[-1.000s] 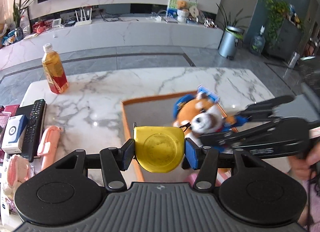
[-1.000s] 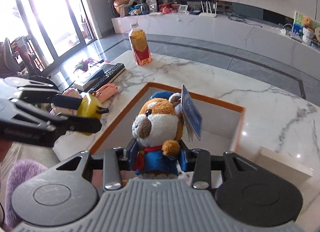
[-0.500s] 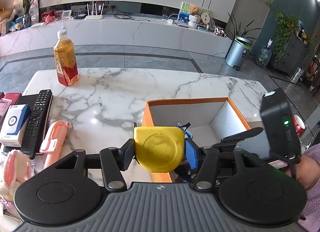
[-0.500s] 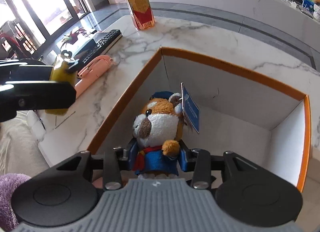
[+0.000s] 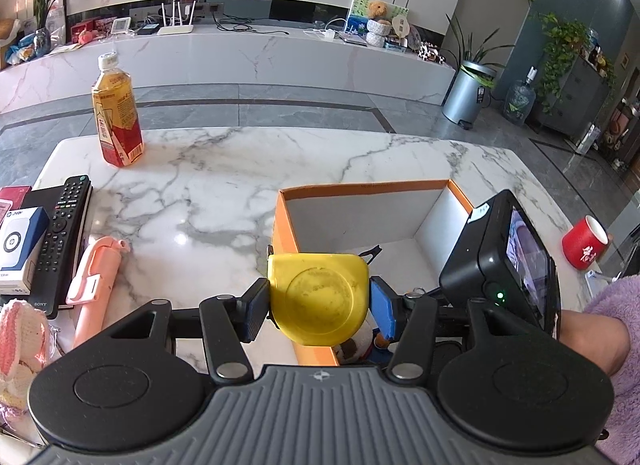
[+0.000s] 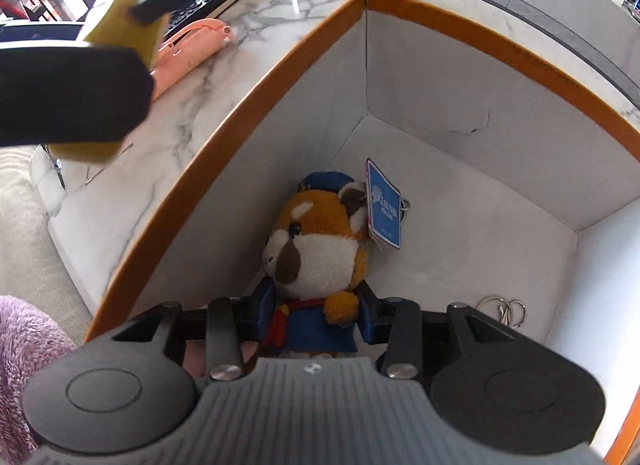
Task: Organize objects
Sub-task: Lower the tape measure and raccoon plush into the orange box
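Observation:
My left gripper (image 5: 318, 299) is shut on a yellow tape measure (image 5: 318, 297) and holds it over the near left corner of an orange-rimmed box (image 5: 360, 187) on the marble table. My right gripper (image 6: 318, 319) is shut on a plush dog (image 6: 316, 249) in a blue outfit with a blue tag, low inside the box (image 6: 480, 37), near its left wall. In the right wrist view the left gripper's finger (image 6: 68, 97) and the tape measure (image 6: 120, 25) show blurred at upper left. The right gripper's camera body (image 5: 496, 265) shows in the left wrist view.
A tea bottle (image 5: 117, 113), a black remote (image 5: 64, 225), a pink handle-shaped item (image 5: 96, 273), a blue-white box (image 5: 20, 237) and a knitted item (image 5: 18, 337) lie left of the box. A red cup (image 5: 584, 243) stands at right. Metal key rings (image 6: 504, 307) lie in the box.
My right gripper has gone down into the box with the plush dog. My left gripper has drawn back and shifted right toward the box's corner, still holding the tape measure.

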Motion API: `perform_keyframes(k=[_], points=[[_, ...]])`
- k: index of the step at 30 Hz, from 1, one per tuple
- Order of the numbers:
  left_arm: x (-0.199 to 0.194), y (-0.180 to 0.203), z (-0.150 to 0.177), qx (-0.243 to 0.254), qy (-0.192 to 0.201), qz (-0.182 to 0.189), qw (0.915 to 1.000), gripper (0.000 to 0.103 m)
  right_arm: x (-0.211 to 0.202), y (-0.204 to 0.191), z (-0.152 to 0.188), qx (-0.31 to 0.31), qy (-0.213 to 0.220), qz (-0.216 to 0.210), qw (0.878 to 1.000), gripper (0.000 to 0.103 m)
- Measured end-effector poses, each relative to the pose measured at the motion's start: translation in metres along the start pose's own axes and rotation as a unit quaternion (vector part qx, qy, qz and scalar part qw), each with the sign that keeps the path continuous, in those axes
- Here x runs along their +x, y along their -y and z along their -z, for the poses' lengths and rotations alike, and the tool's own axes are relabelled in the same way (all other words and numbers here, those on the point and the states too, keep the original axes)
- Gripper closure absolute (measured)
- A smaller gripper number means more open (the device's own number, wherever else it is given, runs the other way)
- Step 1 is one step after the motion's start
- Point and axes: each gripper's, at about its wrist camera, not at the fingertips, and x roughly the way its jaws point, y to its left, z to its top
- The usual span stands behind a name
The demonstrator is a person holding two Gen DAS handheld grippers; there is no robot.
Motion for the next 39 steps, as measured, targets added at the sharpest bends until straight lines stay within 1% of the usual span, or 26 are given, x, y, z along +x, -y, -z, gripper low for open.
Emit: perform_keyframes(k=[4,5,7,10,13,14,18,21,23,25,26,30,32,35,39], points=[[-0.001,0.004,0.0,0.007,-0.002,-0.004,1.0,0.041,-0.005,-0.003,0.002,-0.007,0.008,0.006,1.0,0.053],[-0.002,0.006,0.0,0.01,-0.002,-0.004,0.9999,0.041,-0.009,-0.003,0.003,-0.009,0.013,0.011,1.0,0.045],[-0.004,0.011,-0.001,0.018,-0.001,-0.002,0.9998,0.041,-0.021,-0.002,0.005,-0.011,0.028,0.017,0.999,0.037],[-0.003,0.022,-0.004,0.033,-0.003,0.002,0.9995,0.041,-0.045,0.005,0.011,-0.005,0.052,0.022,0.998,0.037],[-0.004,0.038,-0.004,0.047,-0.006,0.018,0.9987,0.041,-0.077,0.016,0.021,-0.003,0.08,0.038,0.996,0.037],[-0.005,0.044,-0.003,0.051,-0.008,0.026,0.9983,0.041,-0.086,0.02,0.024,-0.002,0.088,0.048,0.995,0.037],[0.0,0.073,0.004,0.074,-0.024,0.068,0.9947,0.041,-0.127,0.037,0.056,0.003,0.116,0.109,0.987,0.037],[0.012,0.099,0.014,0.102,-0.047,0.093,0.9894,0.041,-0.15,0.054,0.08,0.027,0.137,0.132,0.981,0.037],[0.021,0.114,0.021,0.123,-0.067,0.106,0.9845,0.041,-0.159,0.064,0.095,0.044,0.143,0.139,0.979,0.037],[0.03,0.129,0.028,0.147,-0.09,0.12,0.9778,0.041,-0.157,0.075,0.104,0.061,0.147,0.144,0.977,0.037],[0.034,0.136,0.031,0.16,-0.101,0.127,0.9736,0.041,-0.163,0.08,0.114,0.069,0.147,0.144,0.976,0.037],[0.046,0.157,0.04,0.208,-0.14,0.15,0.9564,0.041,-0.163,0.09,0.13,0.097,0.149,0.118,0.977,0.037],[0.052,0.165,0.044,0.232,-0.152,0.154,0.9482,0.041,-0.161,0.09,0.134,0.104,0.153,0.11,0.977,0.037],[0.062,0.177,0.048,0.267,-0.18,0.161,0.9329,0.041,-0.165,0.093,0.143,0.115,0.159,0.109,0.974,0.037],[0.079,0.183,0.051,0.295,-0.215,0.158,0.9175,0.041,-0.165,0.099,0.153,0.128,0.16,0.1,0.974,0.037]])
